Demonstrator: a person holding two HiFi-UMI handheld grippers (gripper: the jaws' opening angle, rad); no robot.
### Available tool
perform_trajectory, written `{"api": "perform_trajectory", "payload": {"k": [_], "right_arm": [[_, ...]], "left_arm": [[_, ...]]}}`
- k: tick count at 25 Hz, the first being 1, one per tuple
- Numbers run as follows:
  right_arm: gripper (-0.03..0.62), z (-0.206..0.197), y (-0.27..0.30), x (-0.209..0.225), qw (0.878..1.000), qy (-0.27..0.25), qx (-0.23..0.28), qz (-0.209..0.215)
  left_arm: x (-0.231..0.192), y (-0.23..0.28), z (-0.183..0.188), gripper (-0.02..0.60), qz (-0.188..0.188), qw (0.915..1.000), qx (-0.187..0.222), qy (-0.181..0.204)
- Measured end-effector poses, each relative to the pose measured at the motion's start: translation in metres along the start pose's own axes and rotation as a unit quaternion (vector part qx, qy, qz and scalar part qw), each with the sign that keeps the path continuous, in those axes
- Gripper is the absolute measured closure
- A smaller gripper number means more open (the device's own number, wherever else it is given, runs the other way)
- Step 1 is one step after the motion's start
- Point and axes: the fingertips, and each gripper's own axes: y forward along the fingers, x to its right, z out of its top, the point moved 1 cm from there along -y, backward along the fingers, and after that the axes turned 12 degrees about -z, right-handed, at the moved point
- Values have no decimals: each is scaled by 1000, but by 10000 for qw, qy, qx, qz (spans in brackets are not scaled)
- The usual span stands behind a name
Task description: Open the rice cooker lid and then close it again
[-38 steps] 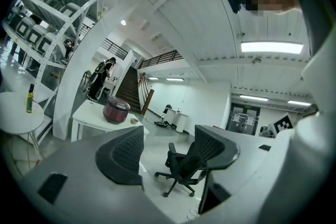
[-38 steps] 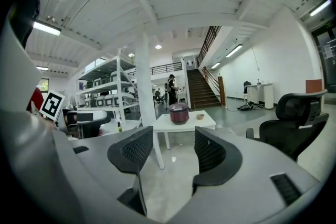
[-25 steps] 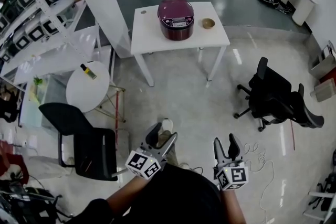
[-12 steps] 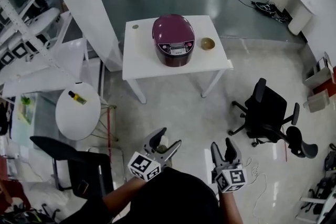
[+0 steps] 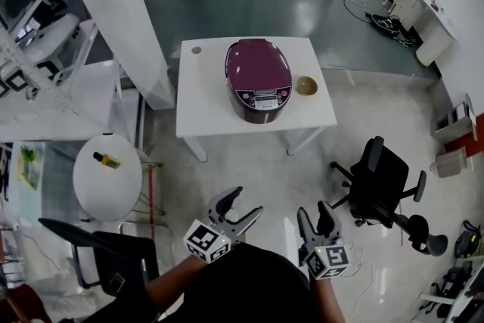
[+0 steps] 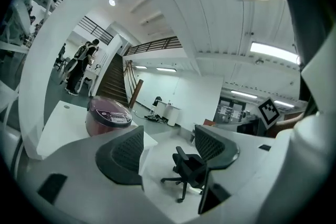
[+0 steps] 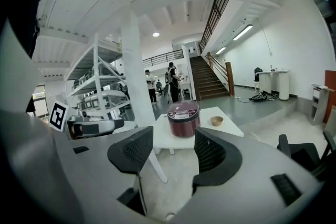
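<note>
Both pairs are up in front of the person, low at the near edge of the head view. The left tongs (image 5: 243, 202) stand released, jaws apart with nothing between them. The right tongs (image 5: 313, 212) are the same, spread wide and empty.

And there's the target: the maroon rice cooker (image 5: 259, 79) sits on the white counter (image 5: 204, 98), well apart from both pairs, far ahead across a stretch of bare floor. Its lid (image 5: 259, 60) is down. A small bowl (image 5: 306, 85) sits just beside it to the right.

Here's the relation that matters. The cooker lies straight ahead on the far side. Its long axis runs near to far, and the control panel (image 5: 262, 98) faces this way (so the hinge is probably at the far end, though no view shows it).

Neither pair is clearly closer, but they aim differently. In the right gripper view the cooker sits just above the gap between the jaws. In the left gripper view it hangs off to the left, and the black office chair (image 6: 185, 168) fills the gap instead.

The opening hasn't begun. The gap to the counter has to close first, and my call is that the right pair is better lined up for the lid's near edge.
</note>
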Motion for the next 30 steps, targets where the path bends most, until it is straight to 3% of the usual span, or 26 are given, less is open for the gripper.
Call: {"api": "perform_trajectory", "payload": {"k": [4,12,23,30], "right_arm": [[378,4,39,-11,9999,143,-21,-88],[378,2,96,-57,9979,-449,-407,221],[378,15,151,-72,9935,-605,-520,810],[378,46,225,-72,9830,-748,-326,1647]], "left_arm": [[-30,3,7,301,-226,9997,-91,83],[-74,1,22,301,-275,9989,217,-304],[-117,-4,29,301,286,9987,264,-342],[-163,13,52,301,1141,9920,515,-157]]}}
